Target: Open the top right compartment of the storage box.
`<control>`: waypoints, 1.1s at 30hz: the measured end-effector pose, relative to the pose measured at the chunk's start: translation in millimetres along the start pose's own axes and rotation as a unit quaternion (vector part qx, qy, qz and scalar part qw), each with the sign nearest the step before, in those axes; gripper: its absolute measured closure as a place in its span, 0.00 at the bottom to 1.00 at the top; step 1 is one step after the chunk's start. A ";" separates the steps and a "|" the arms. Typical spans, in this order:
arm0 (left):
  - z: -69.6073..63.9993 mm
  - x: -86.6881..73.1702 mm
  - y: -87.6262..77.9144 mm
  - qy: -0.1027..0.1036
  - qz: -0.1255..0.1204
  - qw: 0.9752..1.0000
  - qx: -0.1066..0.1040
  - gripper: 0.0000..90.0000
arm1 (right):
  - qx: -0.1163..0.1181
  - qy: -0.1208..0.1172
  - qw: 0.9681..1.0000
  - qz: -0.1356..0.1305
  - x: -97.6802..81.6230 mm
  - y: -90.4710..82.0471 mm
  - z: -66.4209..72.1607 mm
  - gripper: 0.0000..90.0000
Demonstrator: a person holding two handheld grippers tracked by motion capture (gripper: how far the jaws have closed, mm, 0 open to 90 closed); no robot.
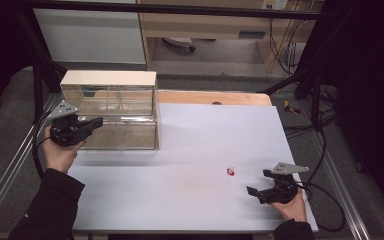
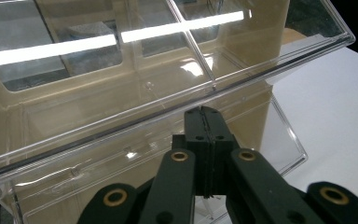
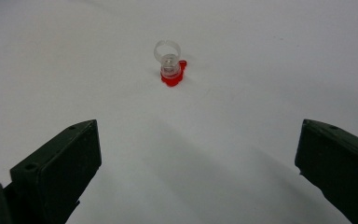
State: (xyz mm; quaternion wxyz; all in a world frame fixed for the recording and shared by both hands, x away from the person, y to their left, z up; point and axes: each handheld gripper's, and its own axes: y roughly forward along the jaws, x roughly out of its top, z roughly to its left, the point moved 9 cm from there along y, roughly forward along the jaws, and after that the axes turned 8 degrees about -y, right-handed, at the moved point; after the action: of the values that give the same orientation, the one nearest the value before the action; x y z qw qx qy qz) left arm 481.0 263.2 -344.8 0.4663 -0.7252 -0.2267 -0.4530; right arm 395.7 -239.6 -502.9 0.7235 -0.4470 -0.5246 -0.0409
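Observation:
A small clear plastic ring with a red base (image 1: 230,171) stands on the white table sheet (image 1: 195,145). In the right gripper view the ring (image 3: 170,70) is a short way ahead of the jaws. My right gripper (image 1: 259,182) (image 3: 198,154) rests low at the near right and is open wide, with nothing between its jaws. At the far left stands a clear two-tier display box (image 1: 109,107) with a cream top. My left gripper (image 1: 99,121) (image 2: 204,114) is shut. Its tips sit against the front edge of the box's clear flap (image 2: 98,93). Whether they pinch the thin lip I cannot tell.
The box has clear dividers inside. A wooden tabletop strip (image 1: 215,96) shows beyond the sheet. Metal frame rails (image 1: 10,165) run along both sides, and black cables (image 1: 325,195) trail off the right edge near my right hand.

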 end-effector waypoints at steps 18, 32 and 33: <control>-0.7 0.3 -4.3 0.004 -0.019 1.000 -0.003 1.00 | 0.000 0.000 1.000 -0.001 0.3 0.4 -0.3 0.01; -0.9 10.2 -11.9 -0.005 -0.057 0.998 -0.006 1.00 | 0.000 0.000 1.000 0.000 0.0 0.3 -0.1 0.01; -0.9 10.2 -11.9 -0.005 -0.057 0.998 -0.006 1.00 | 0.000 0.000 1.000 0.000 0.1 0.1 -0.2 0.01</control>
State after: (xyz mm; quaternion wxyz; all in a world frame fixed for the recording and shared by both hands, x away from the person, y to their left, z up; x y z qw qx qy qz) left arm 476.7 266.9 -330.2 0.4341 -0.7165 -0.2669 -0.4764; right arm 395.9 -239.6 -502.9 0.7234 -0.4473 -0.5243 -0.0412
